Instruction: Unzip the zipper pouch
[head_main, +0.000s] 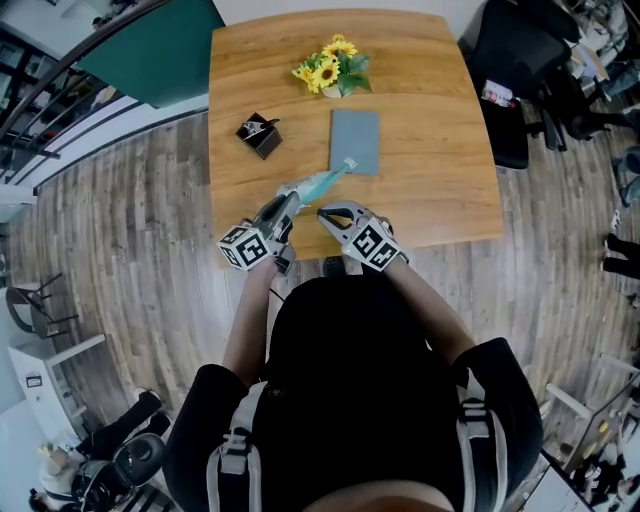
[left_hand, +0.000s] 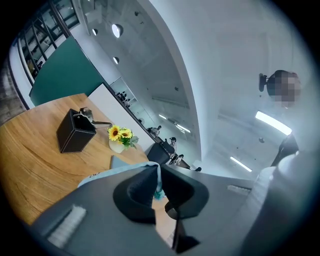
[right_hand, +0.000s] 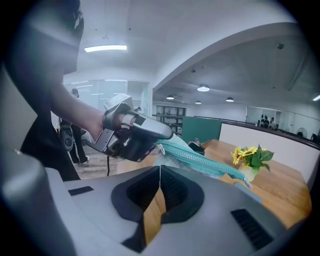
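The teal zipper pouch (head_main: 322, 182) hangs in the air above the near part of the wooden table (head_main: 440, 190), slanting from near left up to far right. My left gripper (head_main: 287, 200) is shut on its near end; in the left gripper view the pale blue fabric (left_hand: 120, 171) is pinched between the jaws (left_hand: 159, 180). In the right gripper view the pouch (right_hand: 200, 157) shows its closed zipper line on top, held by the left gripper (right_hand: 161, 142). My right gripper (head_main: 322, 212) hovers just right of that end, jaws (right_hand: 159, 172) shut on nothing, a little short of the pouch.
On the table stand a small pot of sunflowers (head_main: 332, 70), a black box (head_main: 260, 135) and a flat grey pad (head_main: 355, 140) beyond the pouch. Black office chairs (head_main: 515, 60) stand to the right of the table. The near table edge lies under my hands.
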